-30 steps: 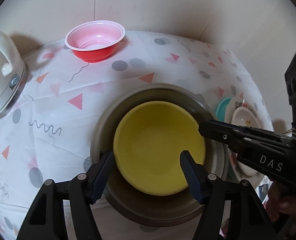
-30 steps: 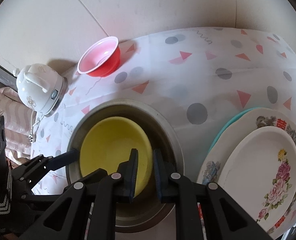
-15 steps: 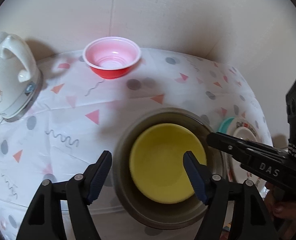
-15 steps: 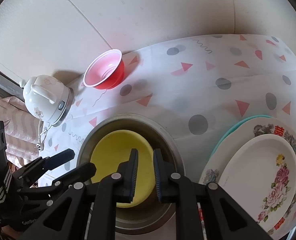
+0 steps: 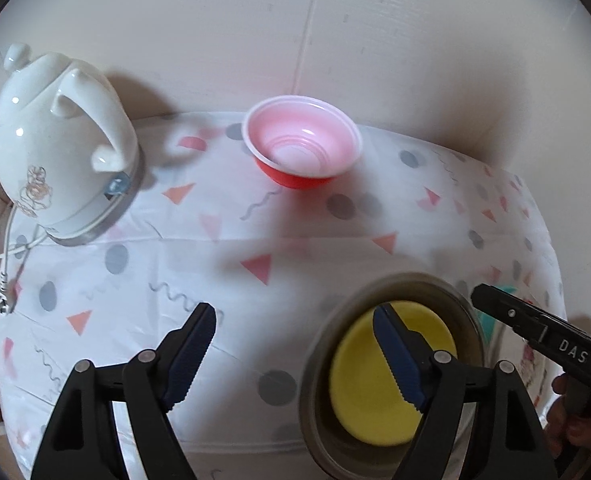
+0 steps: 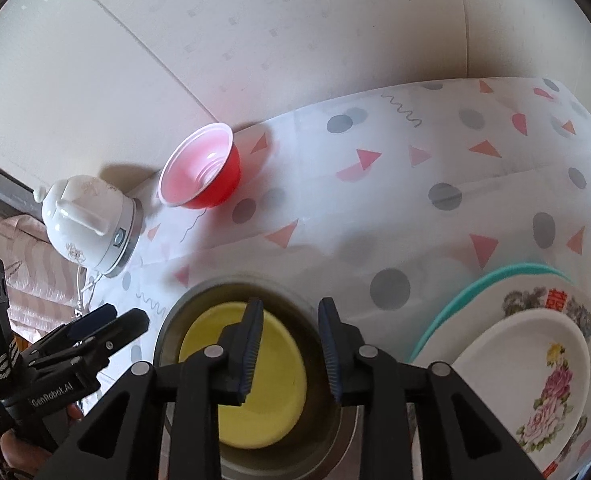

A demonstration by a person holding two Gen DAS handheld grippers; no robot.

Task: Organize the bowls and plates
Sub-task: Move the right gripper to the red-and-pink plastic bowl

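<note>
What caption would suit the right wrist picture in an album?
Open right gripper above a yellow bowl nested in a metal bowl, stacked plates alongside, red bowl beyond.

Both grippers (image 5: 295,350) (image 6: 291,344) empty, fingers apart

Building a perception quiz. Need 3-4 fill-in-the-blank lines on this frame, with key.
1. The yellow bowl sits inside the ____ bowl.
2. The red bowl stands between the plates and the white ____ near the wall.
3. The floral plates are stacked on a ____ plate.
4. The left gripper has its jaws ____, with nothing between them.

Missing words: metal; kettle; teal; open
</note>
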